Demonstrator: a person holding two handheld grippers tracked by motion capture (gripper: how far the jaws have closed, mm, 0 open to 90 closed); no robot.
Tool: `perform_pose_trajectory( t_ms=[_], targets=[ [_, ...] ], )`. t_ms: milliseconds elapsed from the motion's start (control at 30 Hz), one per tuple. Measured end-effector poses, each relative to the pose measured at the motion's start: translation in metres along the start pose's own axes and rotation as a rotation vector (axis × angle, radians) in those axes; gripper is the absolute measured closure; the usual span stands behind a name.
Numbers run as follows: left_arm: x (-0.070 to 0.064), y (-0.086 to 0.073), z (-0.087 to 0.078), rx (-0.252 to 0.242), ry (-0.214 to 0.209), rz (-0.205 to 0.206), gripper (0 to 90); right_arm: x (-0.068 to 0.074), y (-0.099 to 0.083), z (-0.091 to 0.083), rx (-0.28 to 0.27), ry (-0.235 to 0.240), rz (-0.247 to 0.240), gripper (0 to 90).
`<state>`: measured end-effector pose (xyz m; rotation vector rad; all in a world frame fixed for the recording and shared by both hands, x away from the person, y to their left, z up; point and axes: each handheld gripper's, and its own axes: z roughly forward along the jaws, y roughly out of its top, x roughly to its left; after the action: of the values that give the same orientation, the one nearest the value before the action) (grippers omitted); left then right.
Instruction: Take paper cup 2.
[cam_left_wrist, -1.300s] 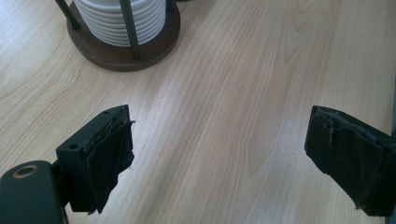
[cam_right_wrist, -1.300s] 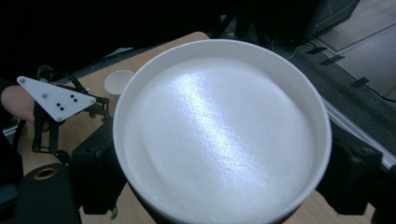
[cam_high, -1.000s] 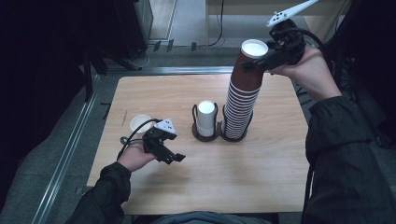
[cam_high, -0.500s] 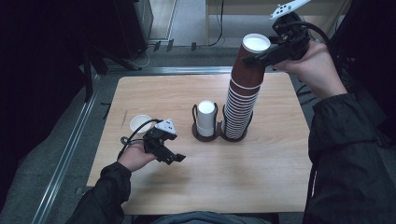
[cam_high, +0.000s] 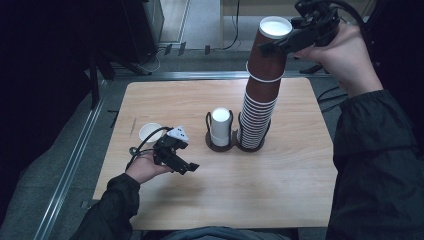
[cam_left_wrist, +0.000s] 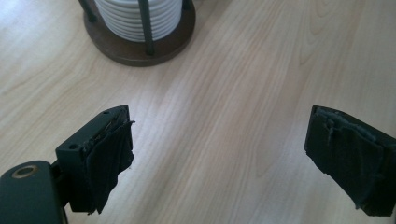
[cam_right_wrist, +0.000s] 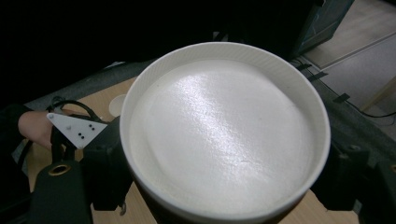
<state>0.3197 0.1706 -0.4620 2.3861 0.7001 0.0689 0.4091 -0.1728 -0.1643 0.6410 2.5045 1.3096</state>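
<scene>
One brown cup (cam_high: 270, 44) clamped in the right gripper (cam_high: 300, 37), raised above the tall cup stack (cam_high: 256, 117) near the tabletop's (cam_high: 300, 200) centre, left gripper (cam_high: 176, 159) spread wide, empty, toward the left edge.

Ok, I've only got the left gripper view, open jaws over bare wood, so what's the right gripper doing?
Observer: The right gripper is shut on the top cup of the tall stack, high above the table.
Operator: Is that cup free of the stack?
Observer: Cannot tell. In the high view its base overlaps the next rim.
Operator: Anything loose near my left hand?
Observer: A white cup sits on the table just beyond the left hand.
</scene>
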Motion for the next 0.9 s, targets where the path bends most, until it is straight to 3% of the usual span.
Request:
perform_pose_trajectory(
  t_ms=[200,333,433,567,633,767,900],
  targets=[
    [0.001,0.001,-0.006,-0.036,-0.045,-0.009,7.8,0.010,0.015,-0.010,-0.010,-0.014,-0.029,21.4],
    [0.000,0.002,-0.008,-0.040,-0.035,-0.022,8.3,0.014,0.021,-0.018,-0.045,0.014,-0.018,21.5],
    [0.000,0.002,-0.008,-0.042,-0.024,-0.022,9.2,0.020,0.024,-0.020,-0.044,0.030,-0.038,21.5],
    [-0.002,0.002,-0.014,-0.077,0.019,-0.005,16.8,0.031,0.023,-0.019,-0.039,0.057,-0.051,21.5],
    [-0.001,0.002,-0.018,-0.108,-0.003,-0.013,32.7,0.039,0.021,-0.015,-0.041,0.083,-0.055,21.5],
    [0.002,0.001,-0.018,-0.107,-0.041,-0.041,35.9,0.055,0.017,-0.005,-0.036,0.117,-0.088,21.5],
    [0.001,0.002,-0.018,-0.108,-0.033,-0.039,36.4,0.069,0.013,0.003,-0.024,0.134,-0.117,21.5]
  ],
)
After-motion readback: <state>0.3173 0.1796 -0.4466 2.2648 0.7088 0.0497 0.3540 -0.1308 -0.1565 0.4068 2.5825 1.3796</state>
